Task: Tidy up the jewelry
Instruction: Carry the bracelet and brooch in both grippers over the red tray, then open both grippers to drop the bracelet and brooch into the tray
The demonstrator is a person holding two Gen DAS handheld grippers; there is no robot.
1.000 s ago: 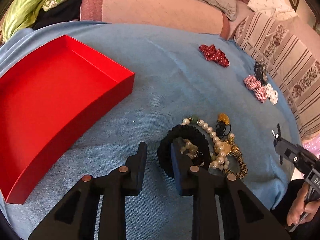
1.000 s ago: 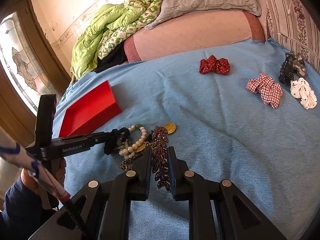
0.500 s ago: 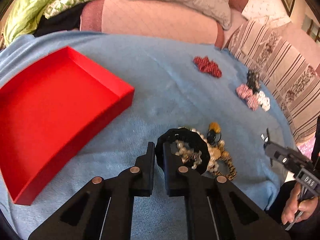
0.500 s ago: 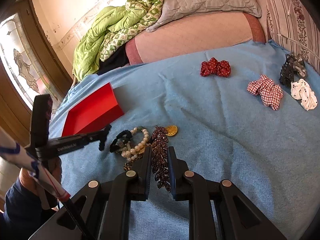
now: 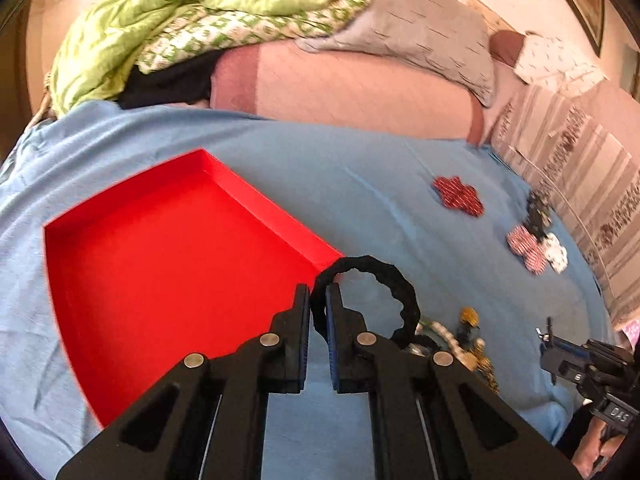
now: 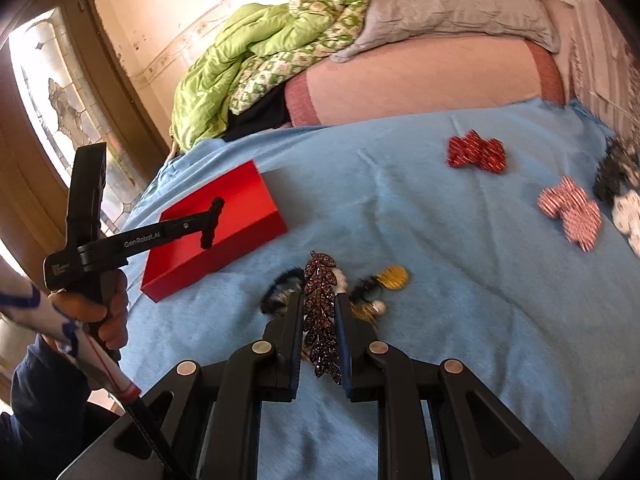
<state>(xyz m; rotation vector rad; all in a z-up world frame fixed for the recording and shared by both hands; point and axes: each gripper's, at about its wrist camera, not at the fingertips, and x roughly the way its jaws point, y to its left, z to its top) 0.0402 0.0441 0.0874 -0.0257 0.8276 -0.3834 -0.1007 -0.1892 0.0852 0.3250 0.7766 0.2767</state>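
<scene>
Your left gripper (image 5: 318,300) has closed and come up off the pile since a second ago. Its fingers (image 5: 301,316) now pinch the black scrunchie (image 5: 372,276), which hangs clear of the bed. In the right wrist view it sits over the red tray (image 6: 256,224).

Right gripper (image 6: 320,320): no change. Fingers clamped on the dark leaf-shaped brooch (image 6: 321,312), held just above the jewelry pile (image 6: 372,292).

Tray floor looks bare, so the scrunchie would be the first piece in. Pearls, gold pendant (image 6: 394,277) and leopard band remain on the blue blanket (image 6: 440,280). Hair bows lie well apart, far right.

Your likely next move: carry the scrunchie further over the tray, then release. Watch that the loop doesn't snag a finger.
</scene>
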